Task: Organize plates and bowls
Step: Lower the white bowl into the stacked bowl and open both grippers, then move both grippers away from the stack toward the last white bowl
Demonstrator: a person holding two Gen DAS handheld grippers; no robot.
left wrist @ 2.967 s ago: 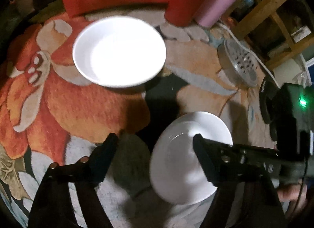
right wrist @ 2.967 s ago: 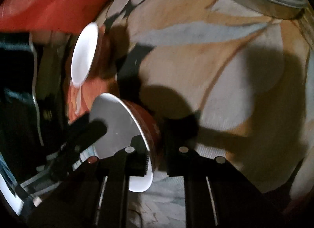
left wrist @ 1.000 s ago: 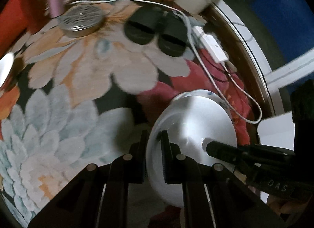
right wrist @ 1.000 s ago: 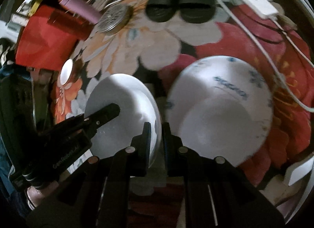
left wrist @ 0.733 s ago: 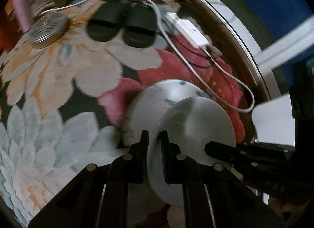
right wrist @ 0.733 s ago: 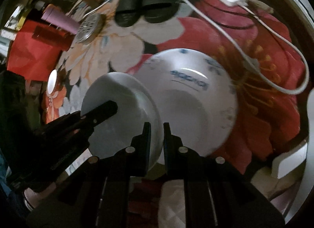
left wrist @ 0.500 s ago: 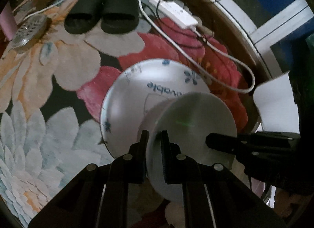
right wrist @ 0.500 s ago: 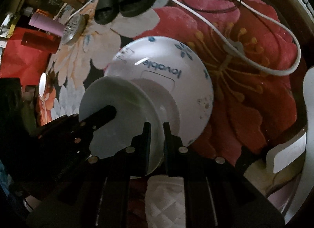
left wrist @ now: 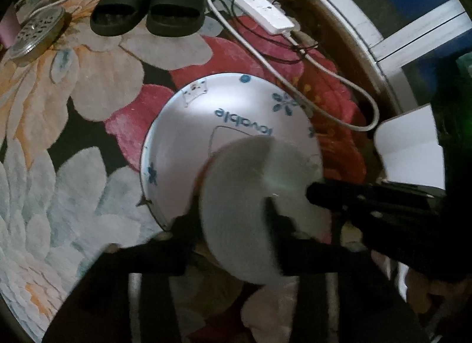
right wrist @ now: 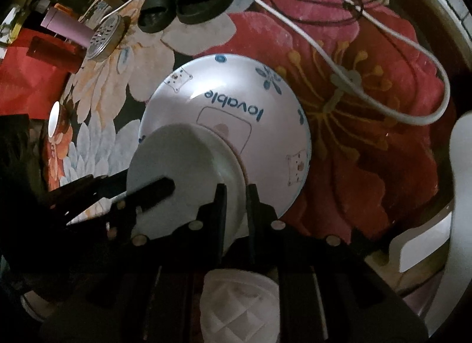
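Resting on a floral rug point(right wrist: 368, 112) is one large plate point(right wrist: 230, 98) printed with "lovable" and small blue flowers, and one plain white bowl point(right wrist: 183, 171) sits tilted over its near edge, whether touching it is unclear. The right hand-held gripper point(right wrist: 236, 192) is closed on the bowl's rim, one finger inside and one outside. The left hand-held gripper point(left wrist: 233, 219) is opening: its jaws stand apart on either side of the bowl's rim (blurred in its own view), and the pads do not appear to press on it. A second white bowl point(right wrist: 53, 120) lies well apart at the far left of the rug, seen edge-on. Counted beyond the dishes: two black slippers point(left wrist: 150, 9) side by side, one perforated metal lid point(left wrist: 35, 33), one white power strip point(left wrist: 262, 14) with a white cable point(left wrist: 348, 83) looping past the plate.
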